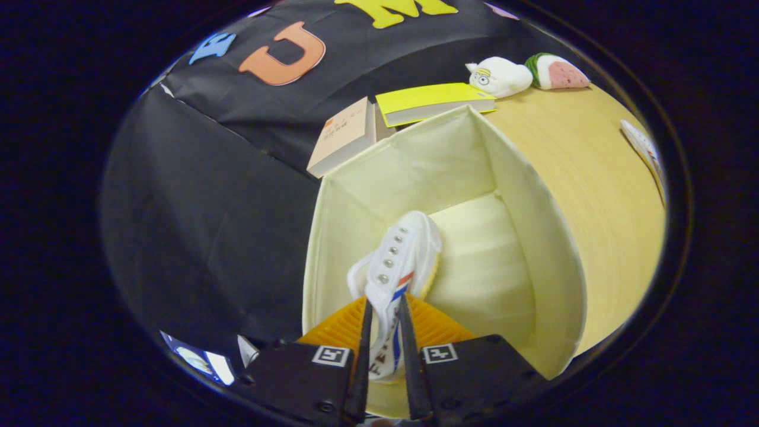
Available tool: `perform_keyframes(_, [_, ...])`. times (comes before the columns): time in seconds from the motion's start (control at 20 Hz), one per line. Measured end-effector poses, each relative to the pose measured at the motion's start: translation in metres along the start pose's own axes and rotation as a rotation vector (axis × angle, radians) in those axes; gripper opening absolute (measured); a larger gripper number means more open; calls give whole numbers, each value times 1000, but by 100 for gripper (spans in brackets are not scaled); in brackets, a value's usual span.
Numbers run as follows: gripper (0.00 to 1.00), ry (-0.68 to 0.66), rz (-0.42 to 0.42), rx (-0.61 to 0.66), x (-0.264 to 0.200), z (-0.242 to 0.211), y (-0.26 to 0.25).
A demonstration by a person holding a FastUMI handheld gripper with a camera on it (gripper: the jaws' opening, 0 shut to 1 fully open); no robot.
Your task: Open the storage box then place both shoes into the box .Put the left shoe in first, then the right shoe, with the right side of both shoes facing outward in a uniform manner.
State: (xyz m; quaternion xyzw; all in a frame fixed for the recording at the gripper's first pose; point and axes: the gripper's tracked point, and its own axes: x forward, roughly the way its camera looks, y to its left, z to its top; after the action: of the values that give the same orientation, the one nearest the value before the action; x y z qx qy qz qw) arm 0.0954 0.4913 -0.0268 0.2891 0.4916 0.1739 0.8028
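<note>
We are holding the gripper (384,311) above the open storage box (551,249); both fingers (363,356) are pinching one white shoe (397,267) at its rear, toe pointing down into the box, hanging over the bare cream floor; we are counting one shoe and one box; box walls are standing close on both sides of the shoe, nothing else blocking; beyond the box we are seeing two books (347,137) lying flat and touching its far rim, one tan, one yellow; two plush toys (501,76) are sitting further back on the wooden table (605,196); a flat printed item (646,154) is lying well apart at the table's far side.
</note>
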Motion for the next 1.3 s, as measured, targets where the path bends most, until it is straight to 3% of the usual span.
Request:
perform_keyframes(0.1, [59,-20,-5,-49,-7,8,1])
perform_keyframes(0.15, [81,-33,-9,-79,-11,10,2])
perform_keyframes(0.25, [90,-79,-17,-160,-32,16,4])
perform_keyframes(0.55, [93,-250,-66,-448,-100,36,-11])
perform_keyframes(0.85, [98,-426,-184,-649,-203,66,-72])
perform_keyframes(1.3, [99,-447,-421,-640,-301,112,-263])
